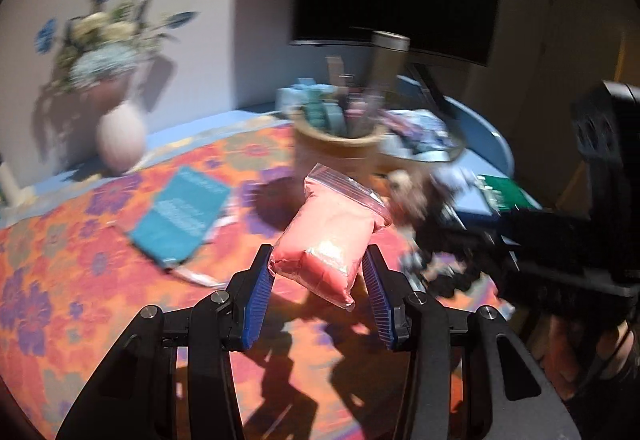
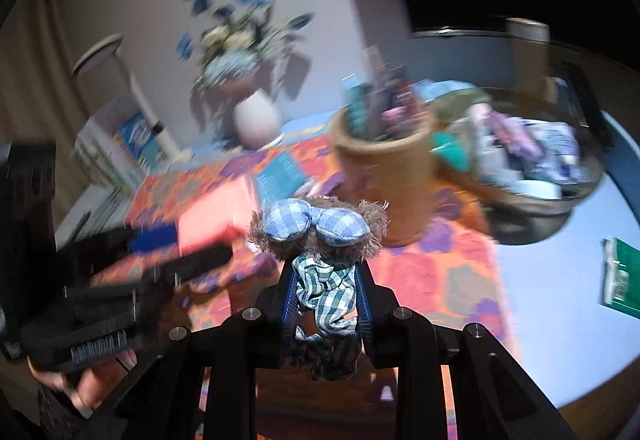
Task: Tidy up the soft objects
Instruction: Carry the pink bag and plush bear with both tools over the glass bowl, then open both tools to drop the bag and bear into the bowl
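Left wrist: one pink bag (image 1: 328, 240).

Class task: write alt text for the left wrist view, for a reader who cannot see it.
The left gripper pinches a pink filled zip bag above a floral tablecloth. Behind stand a wooden pot, a teal booklet and a pale vase of flowers; the picture is motion-blurred.

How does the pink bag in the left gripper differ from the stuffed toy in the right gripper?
The pink bag is one smooth, plain-coloured block in clear plastic; the stuffed toy is fuzzy brown with blue checked cloth. The bag is wide, so the left gripper holds it with jaws well apart; the right gripper pinches the toy's thin checked body with jaws close together. Both are soft and held above the flowered tablecloth.
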Tool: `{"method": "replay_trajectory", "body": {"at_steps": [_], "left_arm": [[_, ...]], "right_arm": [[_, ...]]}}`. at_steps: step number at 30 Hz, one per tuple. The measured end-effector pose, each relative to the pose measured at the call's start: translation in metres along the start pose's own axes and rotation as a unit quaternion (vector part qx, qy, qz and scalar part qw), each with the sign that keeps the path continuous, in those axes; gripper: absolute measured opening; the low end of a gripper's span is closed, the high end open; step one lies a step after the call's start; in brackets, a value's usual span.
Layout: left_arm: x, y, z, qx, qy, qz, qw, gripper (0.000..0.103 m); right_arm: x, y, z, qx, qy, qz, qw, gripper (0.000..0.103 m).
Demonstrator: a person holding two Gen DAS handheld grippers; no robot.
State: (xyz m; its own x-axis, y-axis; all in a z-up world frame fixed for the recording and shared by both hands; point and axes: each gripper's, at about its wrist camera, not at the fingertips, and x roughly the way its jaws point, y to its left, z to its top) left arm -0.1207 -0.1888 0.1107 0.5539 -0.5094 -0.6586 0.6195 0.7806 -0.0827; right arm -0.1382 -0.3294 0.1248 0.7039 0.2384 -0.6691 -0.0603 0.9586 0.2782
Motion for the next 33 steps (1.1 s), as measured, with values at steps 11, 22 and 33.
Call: {"method": "replay_trajectory", "body": {"at_steps": [11, 22, 33], "left_arm": [[0.034, -0.091, 0.063, 0.024, -0.010, -0.064, 0.9976, 0.042], [0.081, -0.104, 0.143, -0.003, -0.030, -0.035, 0.9989, 0.042], [0.119, -0.089, 0.179, -0.018, -0.039, -0.005, 0.9991, 0.051]], "right_arm": [[-0.059, -0.081, 0.040, 0.044, -0.073, -0.078, 0.993, 0.026], [-0.062, -0.155, 0.110, 0.090, -0.122, -0.104, 0.983, 0.027], [-0.012, -0.189, 0.147, 0.095, -0.097, -0.118, 0.984, 0.038]]}}
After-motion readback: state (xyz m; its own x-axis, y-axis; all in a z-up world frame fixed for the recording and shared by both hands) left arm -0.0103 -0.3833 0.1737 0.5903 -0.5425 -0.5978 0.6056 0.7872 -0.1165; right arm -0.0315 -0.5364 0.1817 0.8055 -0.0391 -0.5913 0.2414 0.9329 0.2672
